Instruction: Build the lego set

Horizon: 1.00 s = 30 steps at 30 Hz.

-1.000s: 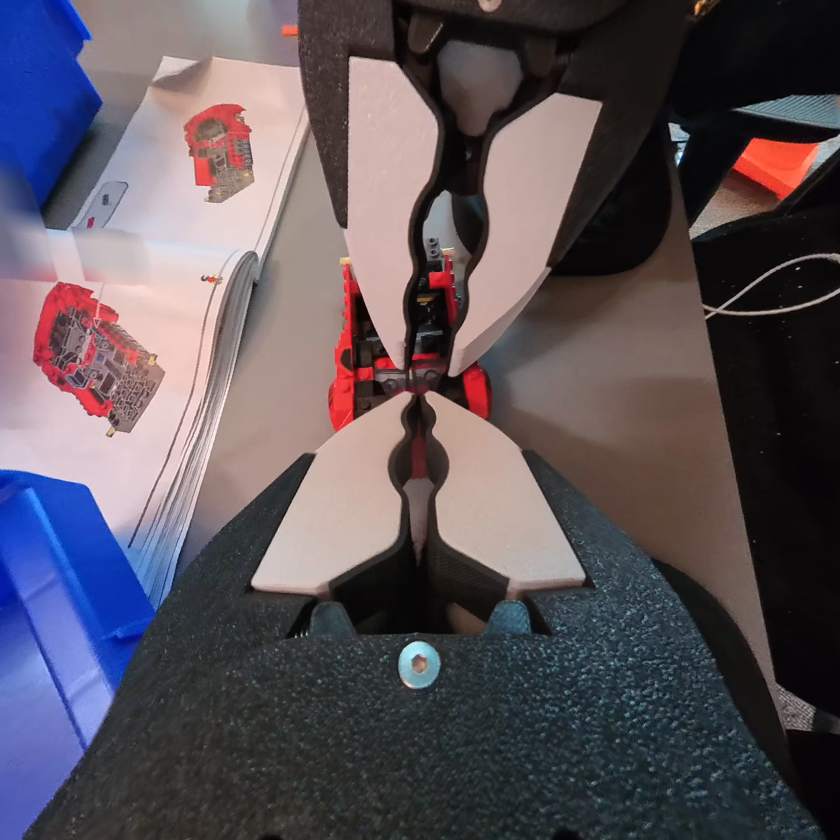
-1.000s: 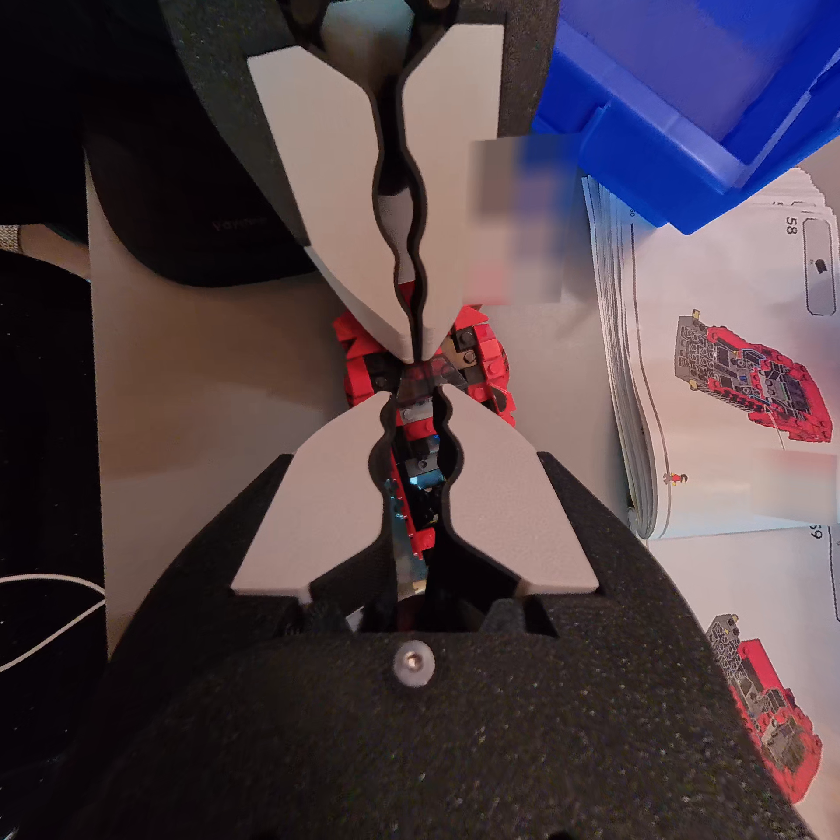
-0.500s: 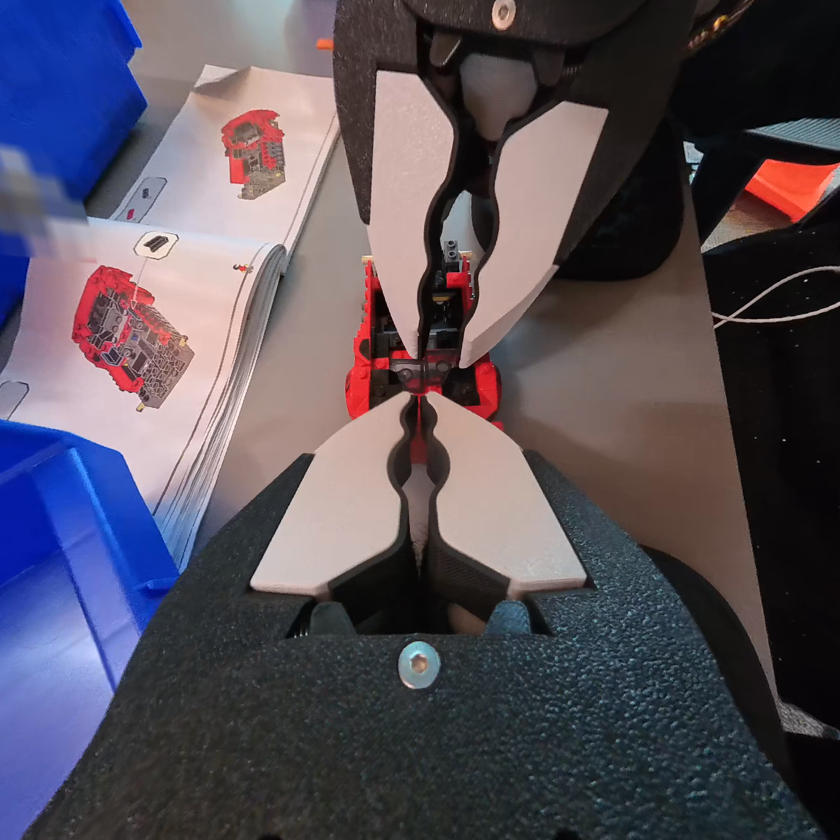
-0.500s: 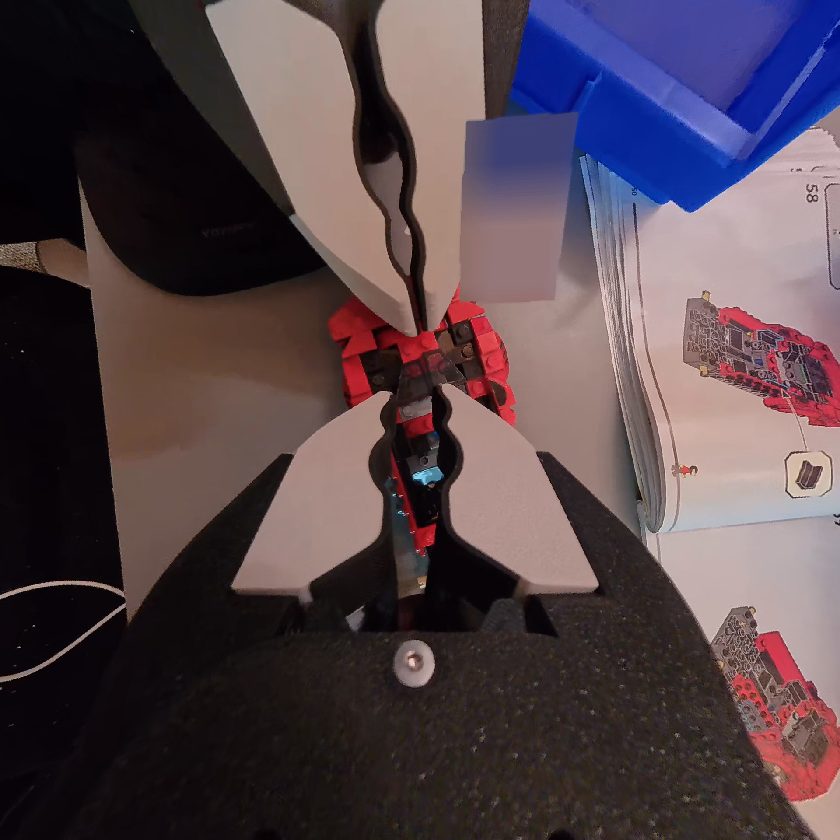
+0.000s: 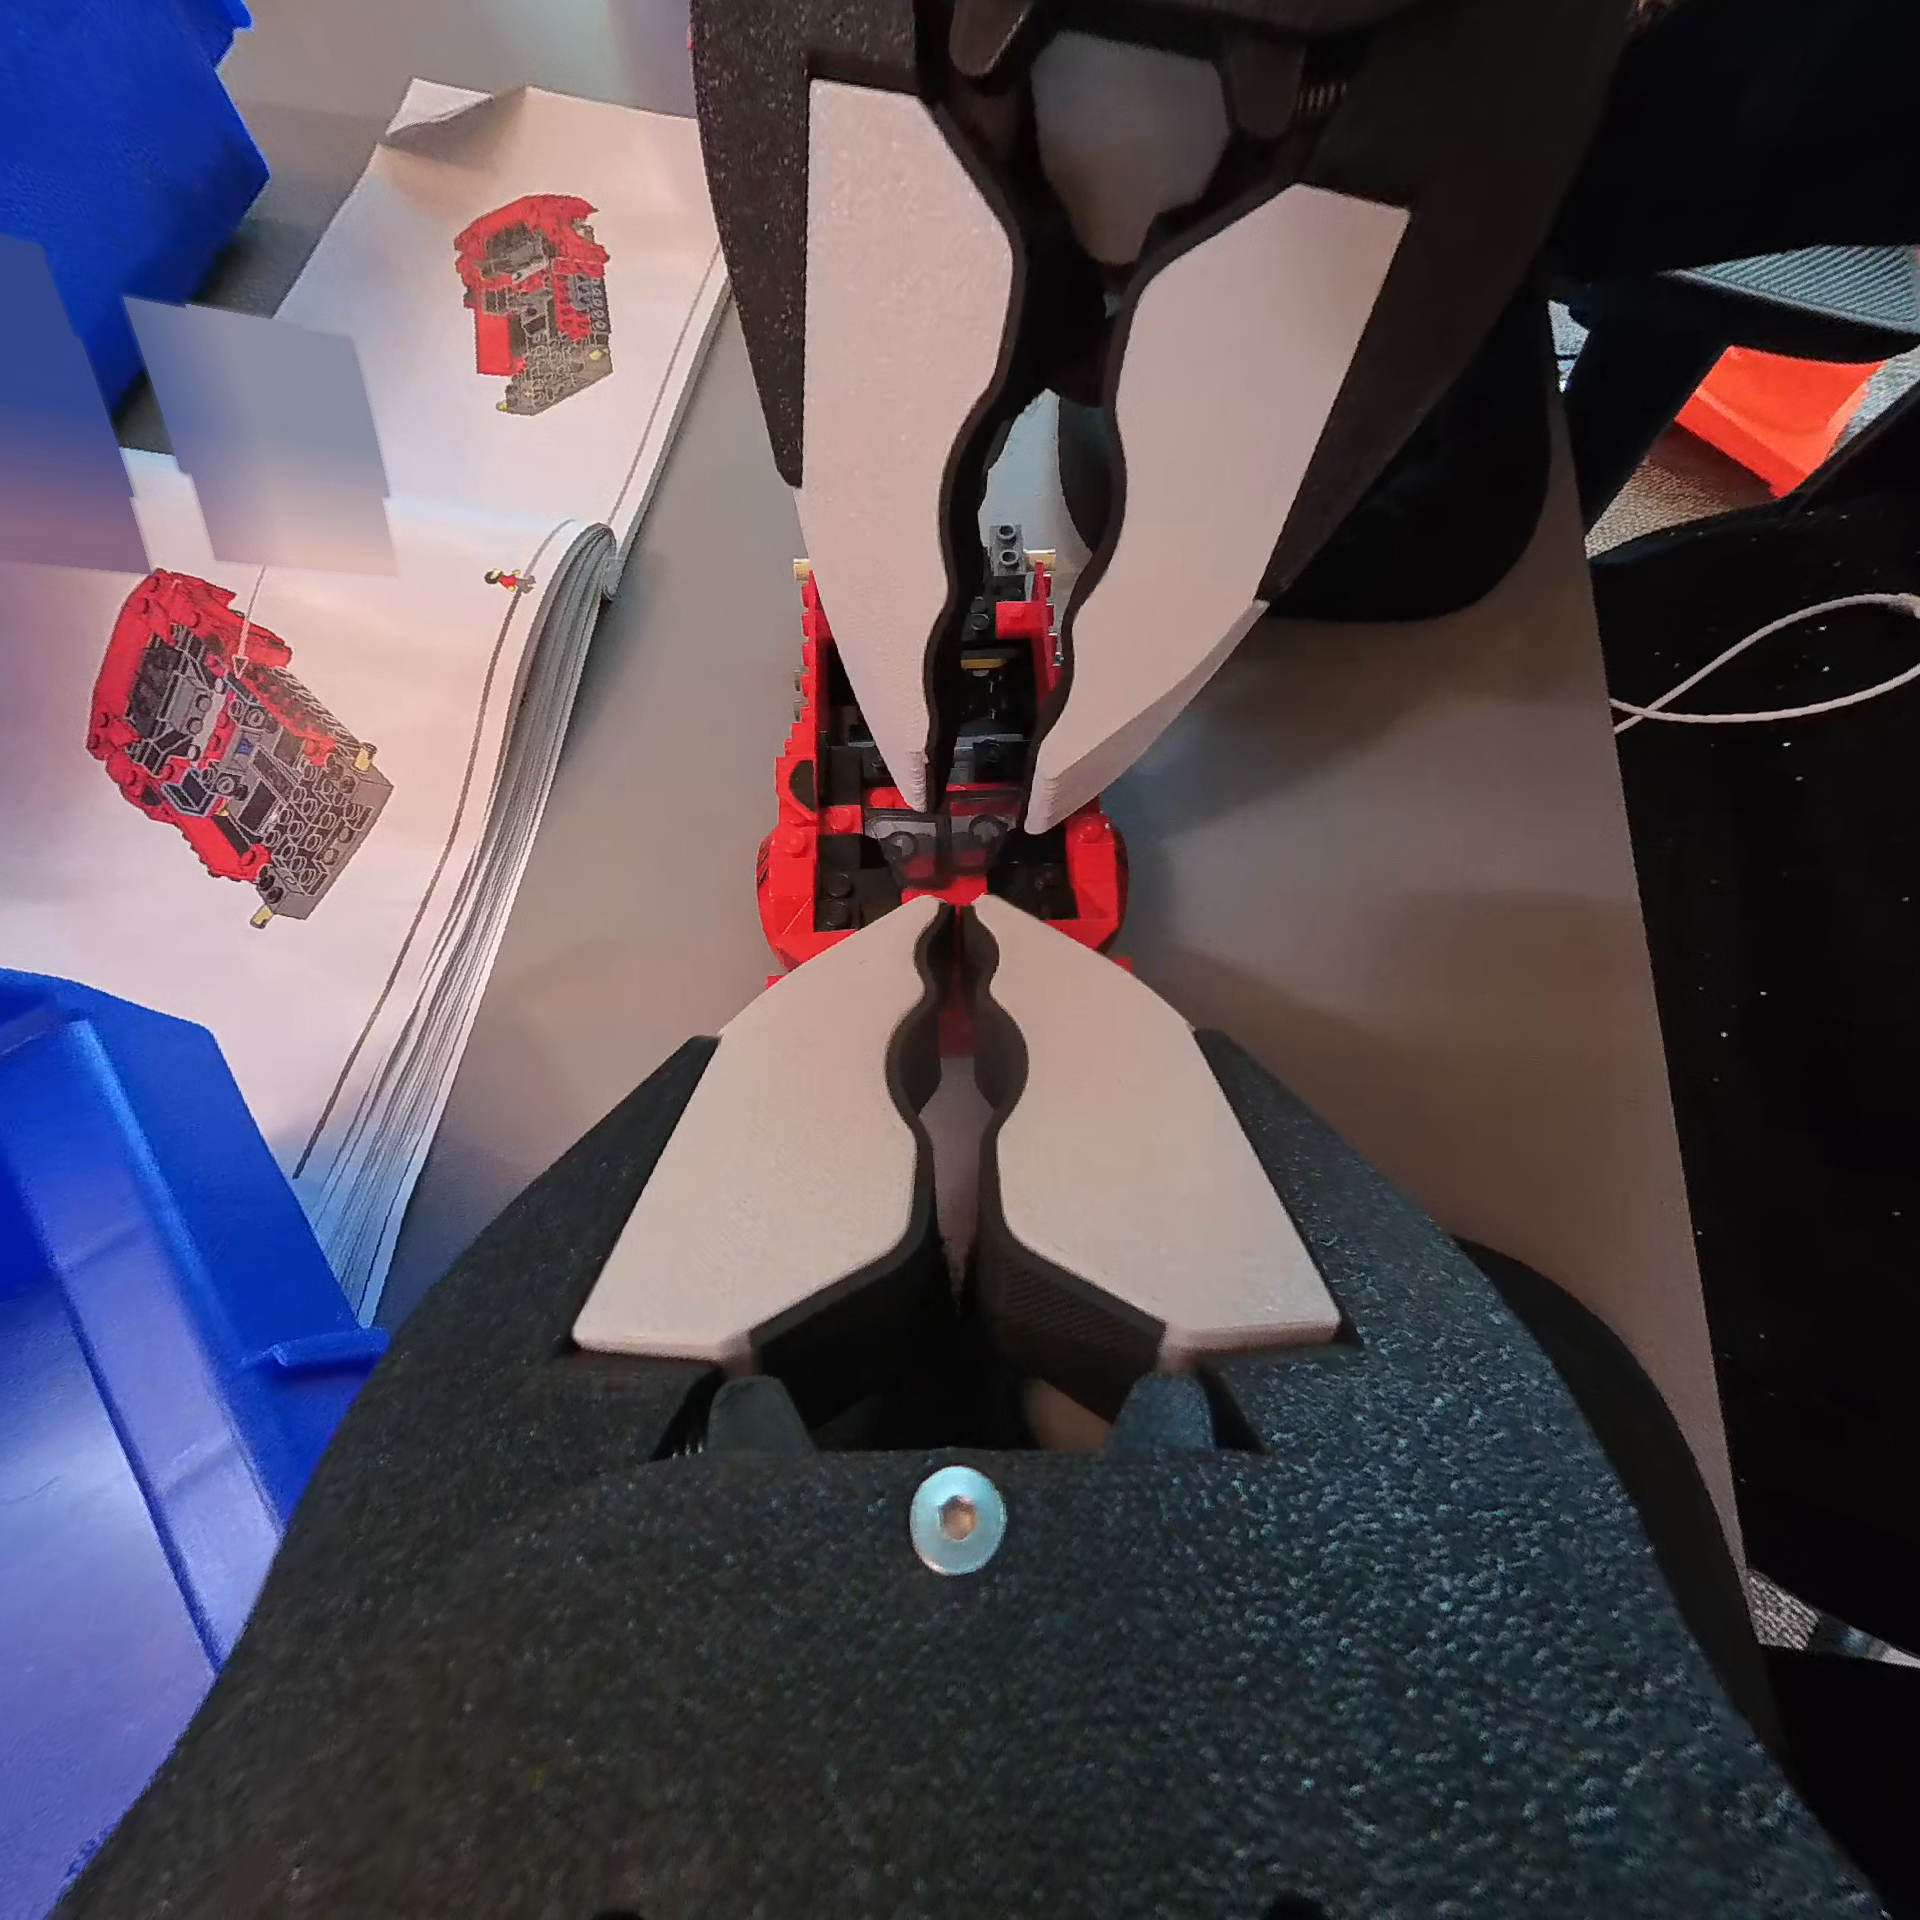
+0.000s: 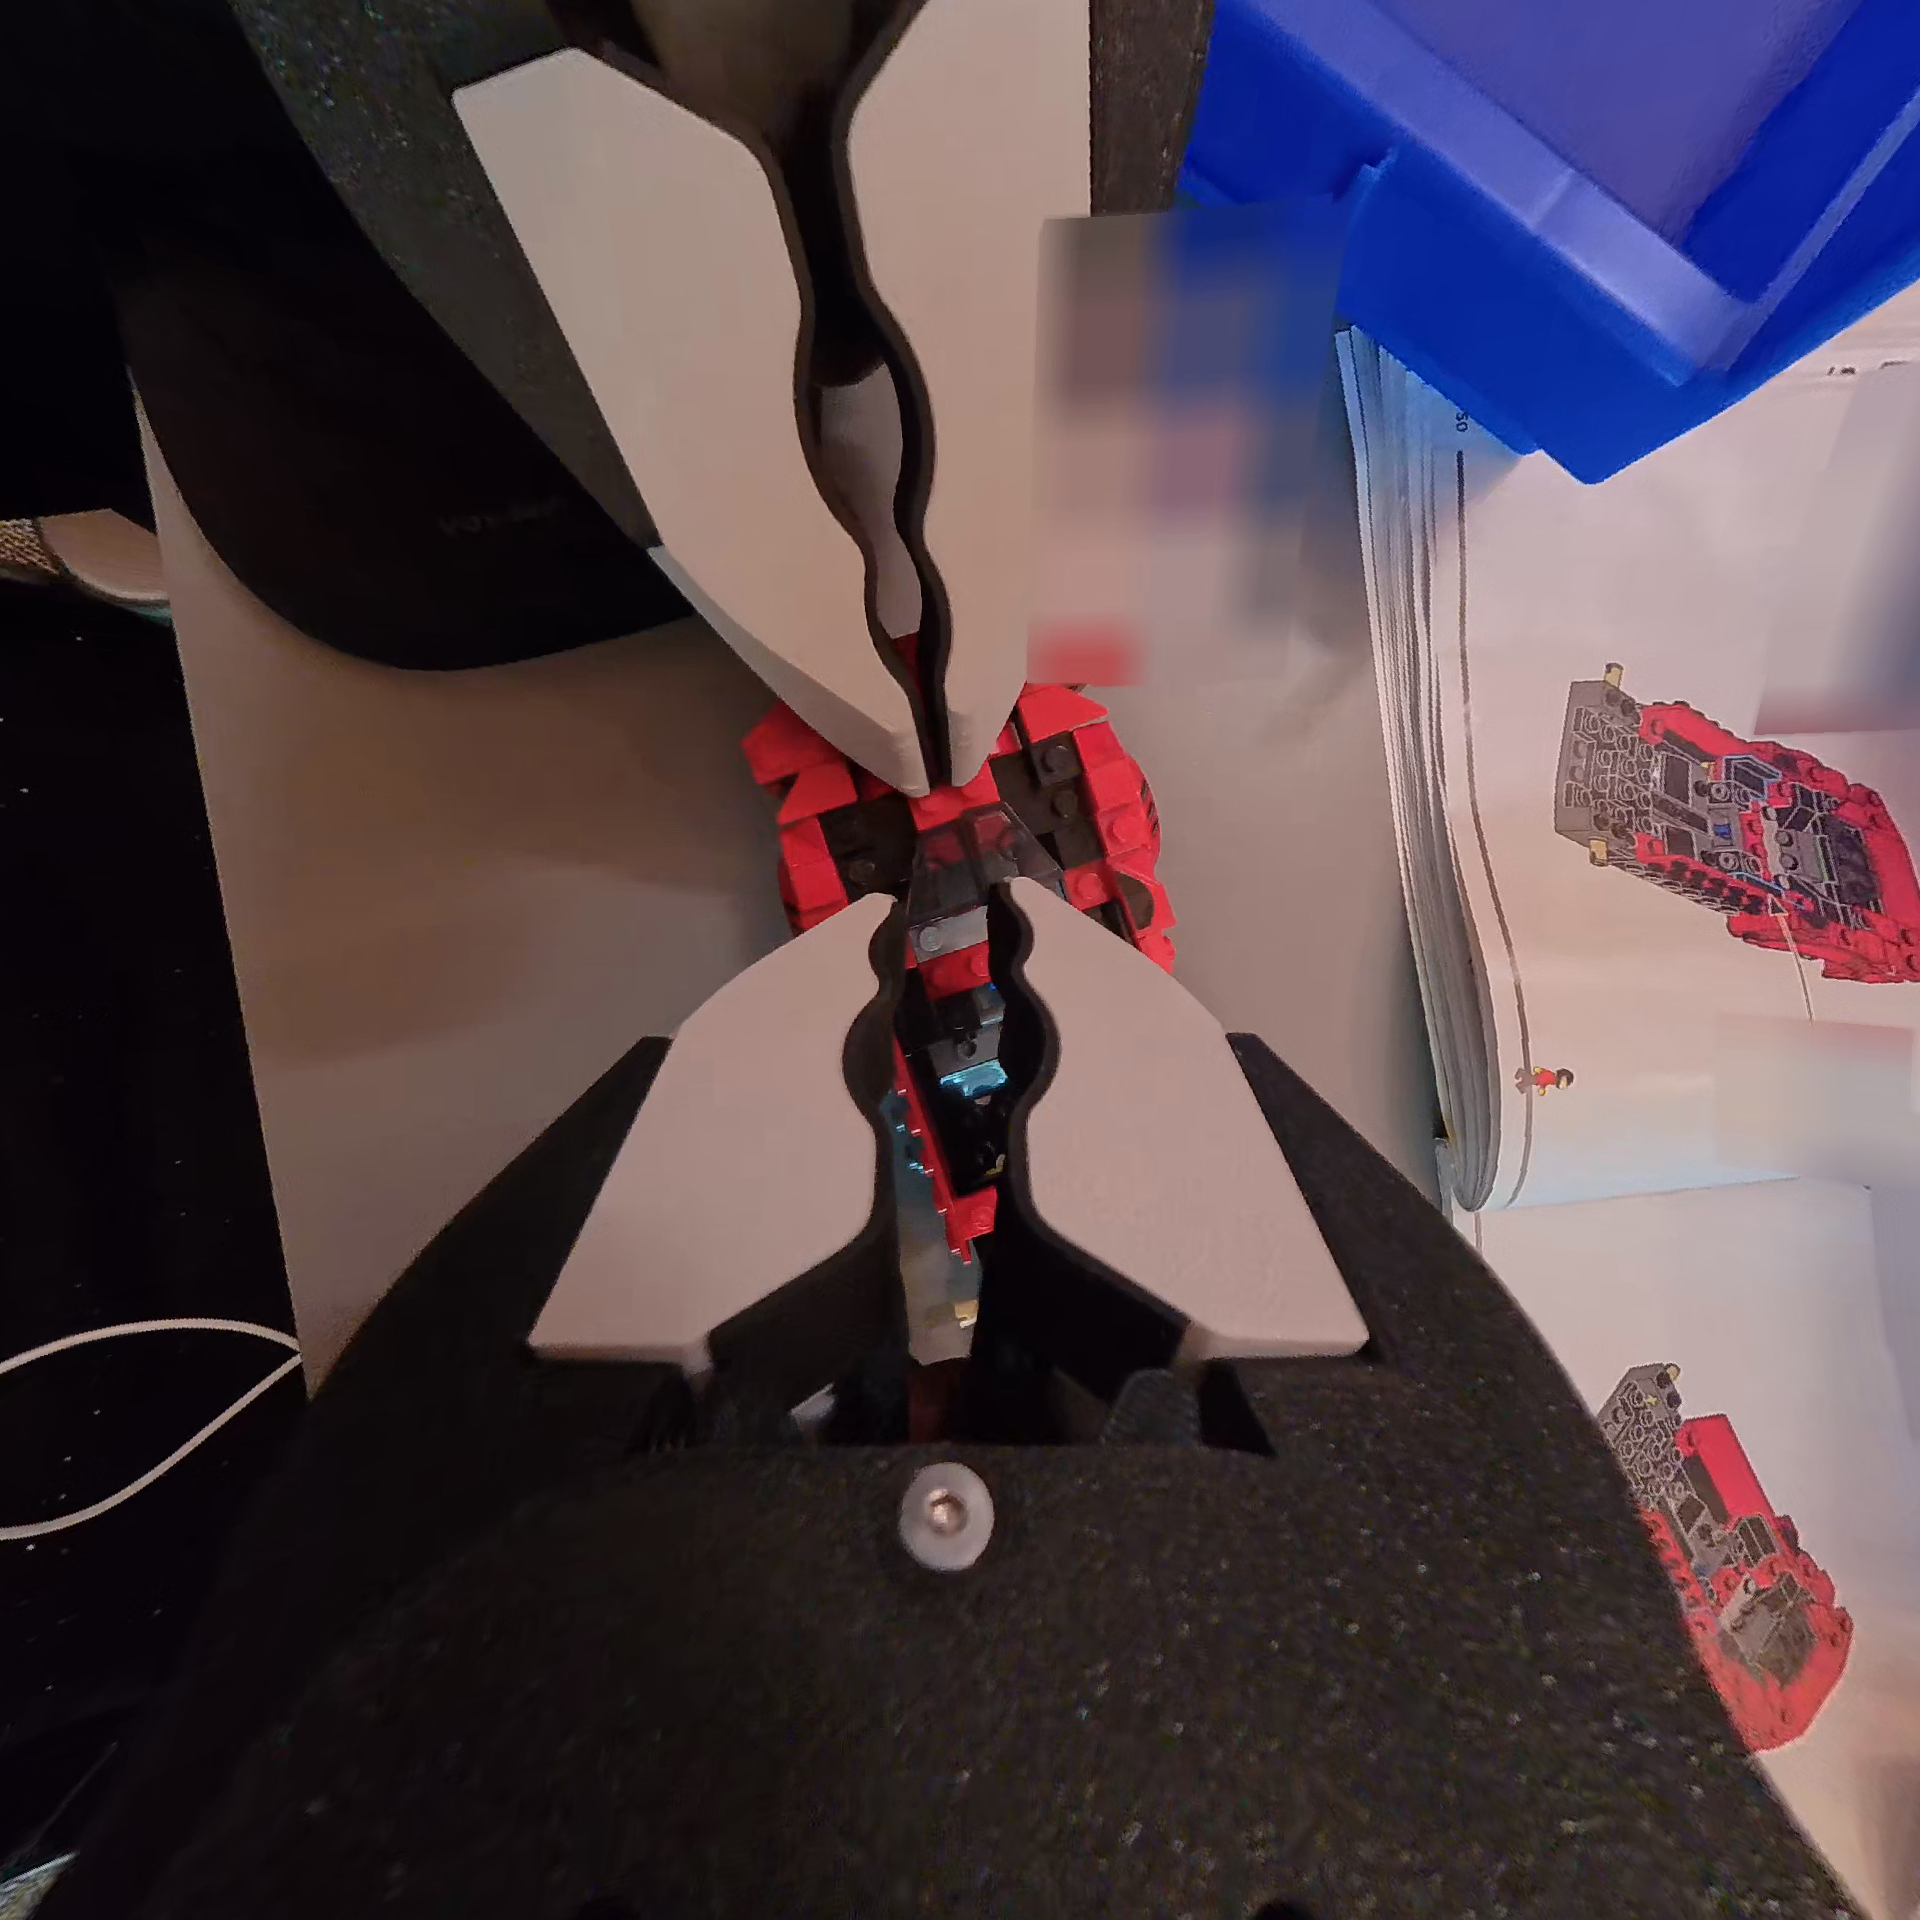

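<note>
pale grey bench (image 5: 1299, 935) carries a red and black lego car (image 5: 940, 852) between two facing grippers.
left gripper (image 5: 956, 909) has its jaws nearly closed, tips pressed together over the car's near end; whether they pinch a brick cannot be told. right gripper (image 6: 951, 899) holds its jaws slightly apart, straddling the car's middle beside a smoky transparent windscreen piece (image 6: 977, 847), and whether they grip it cannot be told. open white instruction booklet (image 5: 343, 665) with red car drawings lies beside the car, touching blue plastic bins (image 5: 114, 1195). white cable (image 5: 1756, 665) trails over black fabric.
</note>
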{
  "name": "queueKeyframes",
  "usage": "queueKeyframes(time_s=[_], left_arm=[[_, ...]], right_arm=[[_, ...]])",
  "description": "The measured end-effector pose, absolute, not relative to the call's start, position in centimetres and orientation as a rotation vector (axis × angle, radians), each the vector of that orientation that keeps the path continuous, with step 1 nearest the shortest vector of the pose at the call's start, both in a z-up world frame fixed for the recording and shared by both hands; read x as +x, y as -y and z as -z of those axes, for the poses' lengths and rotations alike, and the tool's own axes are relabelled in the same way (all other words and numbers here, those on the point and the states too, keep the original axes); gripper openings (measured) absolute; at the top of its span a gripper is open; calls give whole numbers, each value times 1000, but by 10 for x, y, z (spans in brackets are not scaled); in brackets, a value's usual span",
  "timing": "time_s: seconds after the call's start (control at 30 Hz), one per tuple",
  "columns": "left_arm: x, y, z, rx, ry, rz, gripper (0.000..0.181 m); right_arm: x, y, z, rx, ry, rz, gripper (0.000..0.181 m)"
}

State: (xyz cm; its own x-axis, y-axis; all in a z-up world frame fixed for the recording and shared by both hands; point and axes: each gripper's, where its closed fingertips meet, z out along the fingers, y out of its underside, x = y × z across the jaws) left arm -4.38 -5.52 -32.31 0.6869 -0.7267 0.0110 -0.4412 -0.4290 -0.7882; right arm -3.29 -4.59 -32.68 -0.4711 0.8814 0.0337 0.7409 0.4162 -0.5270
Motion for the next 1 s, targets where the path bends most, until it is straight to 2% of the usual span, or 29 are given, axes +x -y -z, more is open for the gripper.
queueKeyframes(time_s=[1.0], left_arm=[[-43,55,322,-2082,-877,482,0]], right_arm=[[-35,48,327,-1369,2425,-541,15]])
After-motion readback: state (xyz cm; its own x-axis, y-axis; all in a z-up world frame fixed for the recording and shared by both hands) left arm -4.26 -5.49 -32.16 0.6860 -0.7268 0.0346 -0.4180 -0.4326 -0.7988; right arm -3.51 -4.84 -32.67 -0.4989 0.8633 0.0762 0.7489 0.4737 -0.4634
